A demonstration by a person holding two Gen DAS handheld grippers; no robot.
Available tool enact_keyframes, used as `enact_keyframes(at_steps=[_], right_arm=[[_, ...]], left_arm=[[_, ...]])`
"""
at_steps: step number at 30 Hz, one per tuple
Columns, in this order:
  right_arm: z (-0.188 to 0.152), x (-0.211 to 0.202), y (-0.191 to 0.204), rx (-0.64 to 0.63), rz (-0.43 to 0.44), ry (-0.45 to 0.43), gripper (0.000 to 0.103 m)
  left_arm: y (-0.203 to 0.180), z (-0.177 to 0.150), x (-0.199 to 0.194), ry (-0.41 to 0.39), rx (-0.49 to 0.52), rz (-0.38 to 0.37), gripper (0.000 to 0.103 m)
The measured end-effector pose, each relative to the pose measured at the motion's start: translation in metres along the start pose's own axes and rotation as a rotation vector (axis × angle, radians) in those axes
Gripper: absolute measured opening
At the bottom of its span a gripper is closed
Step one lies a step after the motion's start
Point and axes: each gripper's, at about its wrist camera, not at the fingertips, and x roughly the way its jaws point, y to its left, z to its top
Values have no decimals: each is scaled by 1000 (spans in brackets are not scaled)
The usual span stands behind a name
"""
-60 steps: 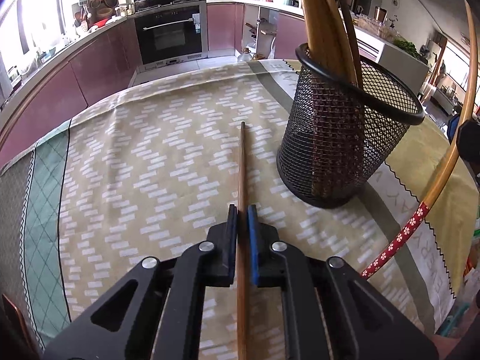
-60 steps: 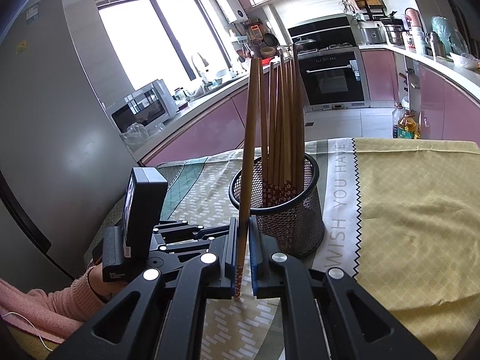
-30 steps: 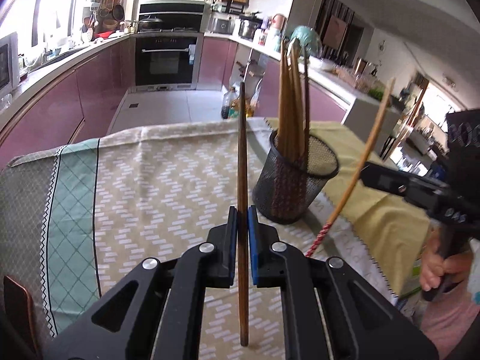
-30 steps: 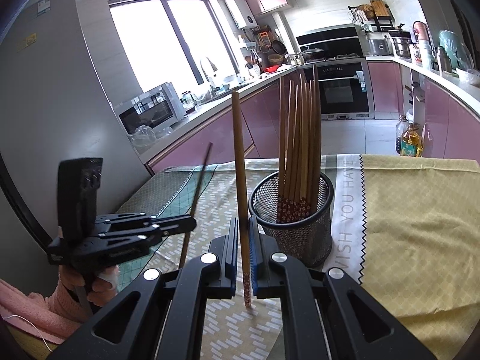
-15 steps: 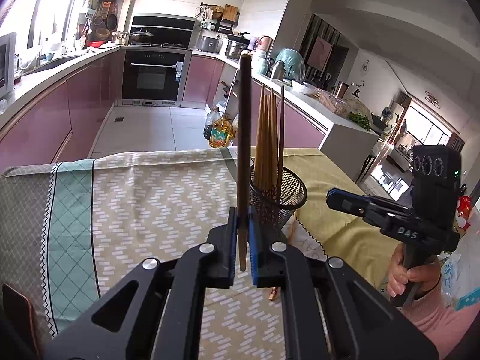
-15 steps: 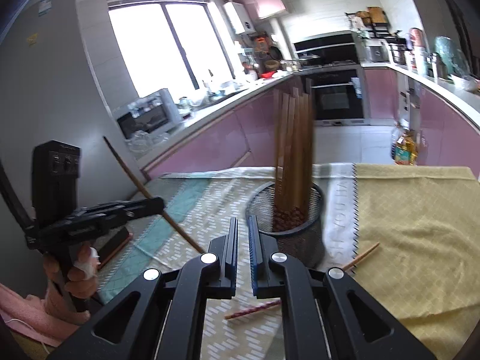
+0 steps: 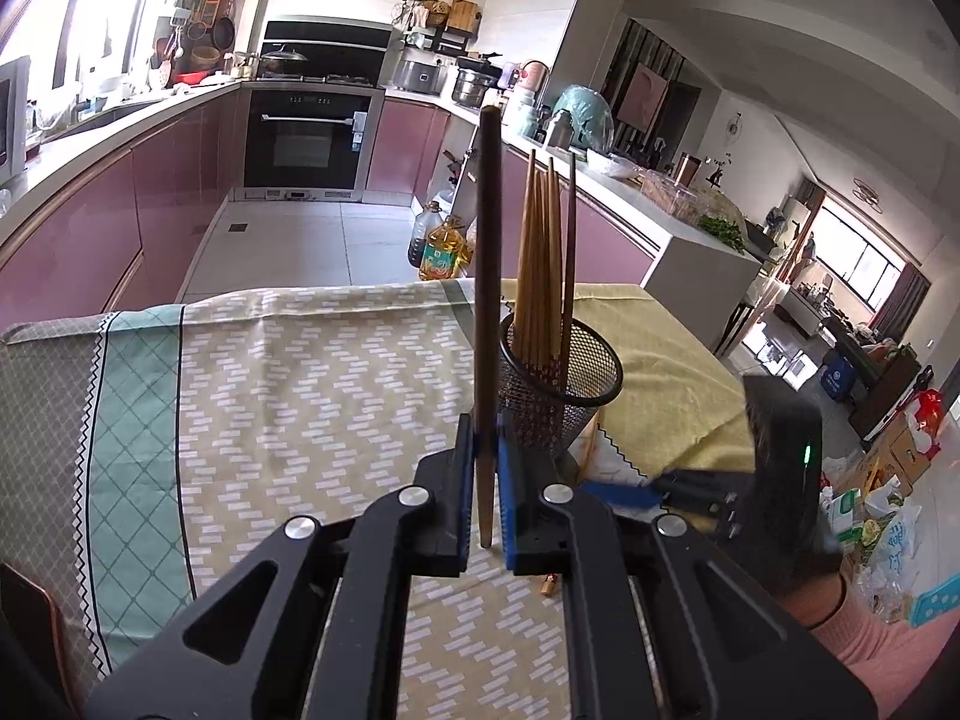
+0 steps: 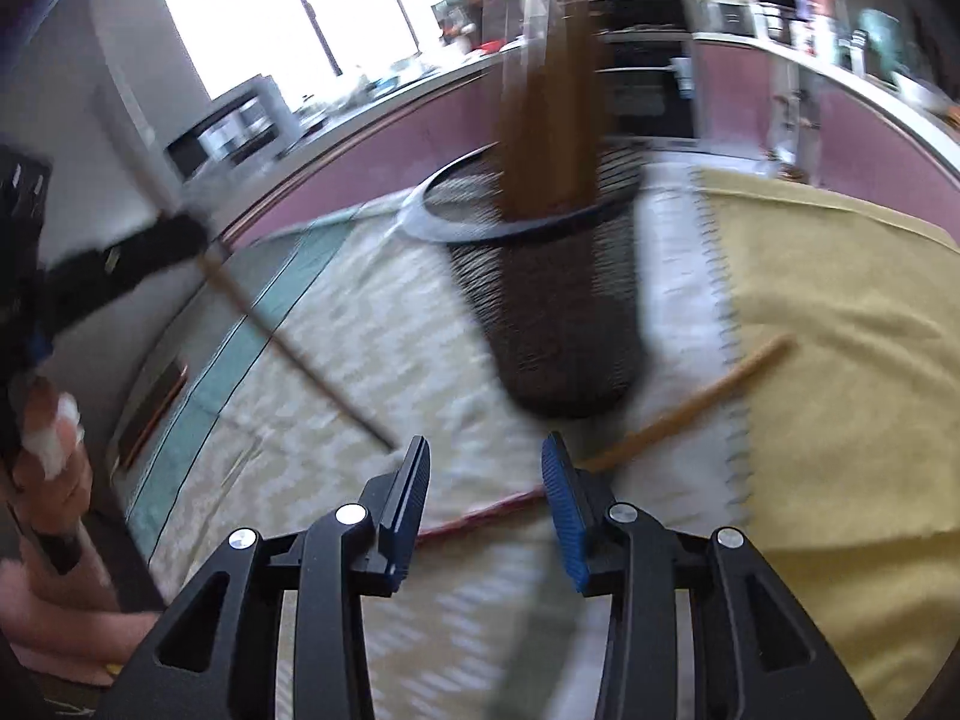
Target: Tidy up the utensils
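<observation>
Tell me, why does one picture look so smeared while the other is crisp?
Right wrist view: motion blur smears the basket and the loose chopstick; only the right gripper itself stays sharp. Left wrist view: crisp, the held chopstick clear, though the fisheye bends the counters and the windows glare white.

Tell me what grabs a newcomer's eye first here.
The dark chopstick standing upright, clamped in the left tool. Just behind it, the black mesh holder packed with chopsticks. The right tool has just been opening over a fallen chopstick beside the holder.
</observation>
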Motion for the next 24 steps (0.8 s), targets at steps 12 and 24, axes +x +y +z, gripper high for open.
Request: enact_keyframes(at_steps=[12, 24], right_arm=[[-17, -17, -16, 48, -74, 60, 33], [-11, -22, -73, 224, -308, -9, 55]], left_arm=[[6, -4, 3, 1, -11, -18, 8], [8, -3, 4, 0, -11, -29, 8]])
